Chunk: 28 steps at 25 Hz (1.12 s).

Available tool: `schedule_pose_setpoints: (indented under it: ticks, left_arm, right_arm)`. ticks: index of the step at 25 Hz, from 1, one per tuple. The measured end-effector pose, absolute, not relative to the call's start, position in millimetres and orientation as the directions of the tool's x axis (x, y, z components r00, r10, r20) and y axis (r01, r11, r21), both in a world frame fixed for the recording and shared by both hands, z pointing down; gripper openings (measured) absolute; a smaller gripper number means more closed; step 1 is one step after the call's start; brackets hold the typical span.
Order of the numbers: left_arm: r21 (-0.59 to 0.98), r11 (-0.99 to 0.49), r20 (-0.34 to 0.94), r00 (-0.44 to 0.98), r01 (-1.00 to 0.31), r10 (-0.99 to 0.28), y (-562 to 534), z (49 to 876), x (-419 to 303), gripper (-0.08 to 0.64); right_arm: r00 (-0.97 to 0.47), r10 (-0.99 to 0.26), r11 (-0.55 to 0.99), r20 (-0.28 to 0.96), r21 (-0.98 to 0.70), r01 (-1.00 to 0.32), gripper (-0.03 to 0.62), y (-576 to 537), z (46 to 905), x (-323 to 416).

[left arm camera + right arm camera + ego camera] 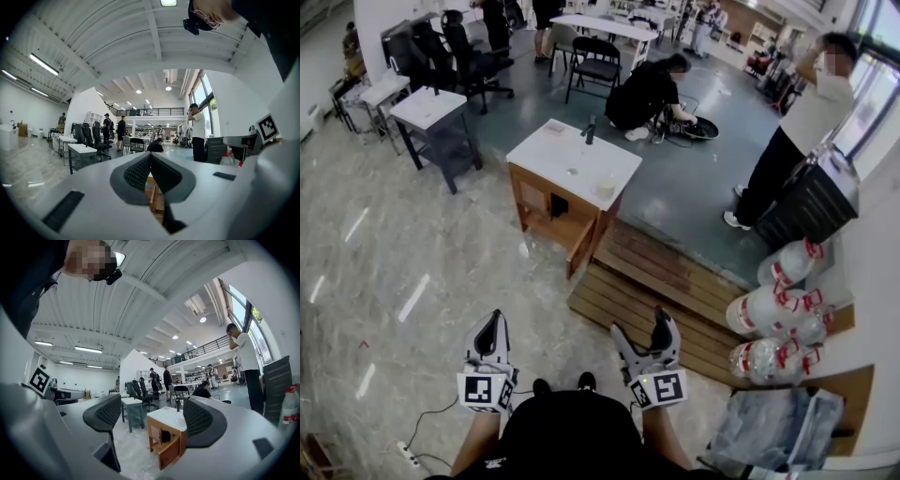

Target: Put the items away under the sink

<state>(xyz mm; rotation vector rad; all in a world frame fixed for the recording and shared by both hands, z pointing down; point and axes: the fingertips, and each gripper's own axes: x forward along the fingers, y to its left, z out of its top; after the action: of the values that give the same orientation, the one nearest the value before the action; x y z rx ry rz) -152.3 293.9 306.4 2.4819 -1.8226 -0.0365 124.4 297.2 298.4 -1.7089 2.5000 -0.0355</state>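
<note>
The sink cabinet [553, 155] stands some way ahead on the floor, with a white top, a dark faucet [590, 129] and a wooden body whose door [583, 246] hangs open. A small pale item [605, 187] sits on its top near the right corner. Both grippers are held close to my body, far from the cabinet and pointing level toward it. My left gripper [492, 323] is shut with its pads together and nothing between them [150, 157]. My right gripper [641, 325] is open and empty, and the cabinet [166, 437] shows between its jaws.
A wooden slat platform [656, 281] lies right of the cabinet, with large water bottles [773, 314] by the right wall. One person [797, 131] stands at the right and another crouches [647, 94] behind the sink. A grey side table [441, 122] and office chairs stand at the back left. A power strip [408, 457] lies by my left foot.
</note>
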Motion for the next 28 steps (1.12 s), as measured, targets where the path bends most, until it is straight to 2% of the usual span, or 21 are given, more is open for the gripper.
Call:
schedule_pose_setpoints:
  ticks: [2, 5, 15, 28]
  left_arm:
    - [0.066, -0.298, 0.017, 0.300, -0.952, -0.954, 294, 306, -153, 0.006]
    - [0.070, -0.297, 0.017, 0.299, -0.952, -0.954, 296, 305, -157, 0.006]
    - [0.072, -0.308, 0.034, 0.311, -0.949, -0.950, 302, 308, -197, 0.007]
    - [0.055, -0.402, 0.038, 0.404, -0.914, -0.914, 293, 314, -226, 0.006]
  right_arm:
    - [-0.375, -0.923, 0.381, -0.082, -0.075, -0.922, 0.436, 298, 297, 120]
    - [-0.387, -0.919, 0.392, -0.080, -0.068, -0.917, 0.451, 300, 295, 114]
    - [-0.353, -0.933, 0.357, -0.066, -0.064, -0.932, 0.453, 305, 295, 85]
    - [-0.321, -0.945, 0.324, -0.059, -0.067, -0.944, 0.453, 310, 300, 41]
